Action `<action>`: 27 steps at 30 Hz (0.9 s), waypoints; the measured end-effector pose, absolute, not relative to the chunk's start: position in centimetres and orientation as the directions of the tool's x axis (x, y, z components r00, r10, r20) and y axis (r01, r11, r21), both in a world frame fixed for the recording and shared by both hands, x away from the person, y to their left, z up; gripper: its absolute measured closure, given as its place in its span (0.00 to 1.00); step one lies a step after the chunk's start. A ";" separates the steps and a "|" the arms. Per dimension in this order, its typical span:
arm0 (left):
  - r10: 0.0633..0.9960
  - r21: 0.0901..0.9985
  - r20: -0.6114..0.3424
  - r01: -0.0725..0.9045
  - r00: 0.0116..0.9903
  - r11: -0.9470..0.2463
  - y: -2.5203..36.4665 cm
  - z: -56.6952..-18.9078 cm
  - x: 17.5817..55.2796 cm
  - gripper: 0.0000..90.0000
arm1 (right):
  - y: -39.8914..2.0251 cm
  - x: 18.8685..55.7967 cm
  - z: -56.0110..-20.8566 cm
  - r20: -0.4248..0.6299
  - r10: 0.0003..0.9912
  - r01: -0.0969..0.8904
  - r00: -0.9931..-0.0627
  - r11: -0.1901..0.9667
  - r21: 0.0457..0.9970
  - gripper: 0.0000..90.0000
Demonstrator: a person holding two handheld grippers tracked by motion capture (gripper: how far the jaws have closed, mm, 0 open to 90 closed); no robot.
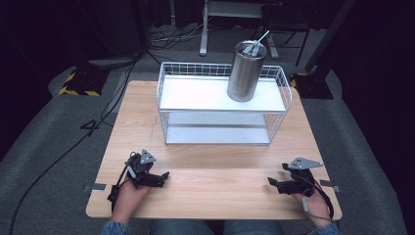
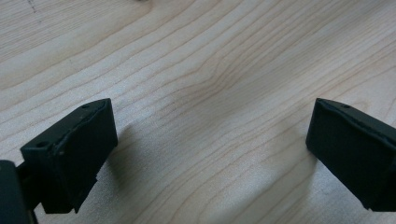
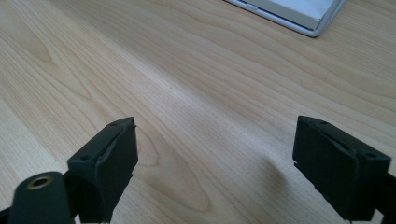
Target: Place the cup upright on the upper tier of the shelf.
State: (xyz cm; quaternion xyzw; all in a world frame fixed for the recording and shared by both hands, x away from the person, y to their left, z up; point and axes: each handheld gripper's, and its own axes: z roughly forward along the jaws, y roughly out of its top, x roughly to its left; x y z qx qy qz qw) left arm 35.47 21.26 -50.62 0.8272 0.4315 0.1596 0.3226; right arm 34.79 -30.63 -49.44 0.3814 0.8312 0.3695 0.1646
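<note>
A wire shelf rack (image 1: 222, 105) stands at twelve o'clock on the wooden bench (image 1: 210, 191), a steel tumbler (image 1: 246, 71) holding a straw upright on its top tier. Left tool (image 1: 164, 176) and right tool (image 1: 272, 182) rest near the front edge, jaws wide, empty.

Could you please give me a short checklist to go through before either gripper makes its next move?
1. Left gripper jaws apart, nothing between them: ok.
2. Right gripper jaws apart, nothing between them: ok.
3. Tumbler upright on the rack's top shelf: ok.
4. Rack standing level on the table: ok.
5. Tumbler's lid shut tight around the straw: cannot tell.
</note>
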 end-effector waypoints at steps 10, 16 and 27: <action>0.817 0.672 -0.016 0.611 0.576 -0.418 21.3 -50.6 35.5 0.03 | -30.2 34.5 -50.3 -0.002 0.767 0.518 -0.642 0.435 0.737 0.16; 0.818 0.672 -0.019 0.613 0.575 -0.415 21.2 -50.6 35.5 0.03 | -29.8 34.3 -50.5 -0.009 0.774 0.520 -0.633 0.434 0.736 0.15; 0.816 0.668 -0.018 0.615 0.577 -0.420 21.2 -50.6 35.4 0.03 | -29.7 34.4 -50.6 -0.009 0.796 0.543 -0.605 0.421 0.726 0.09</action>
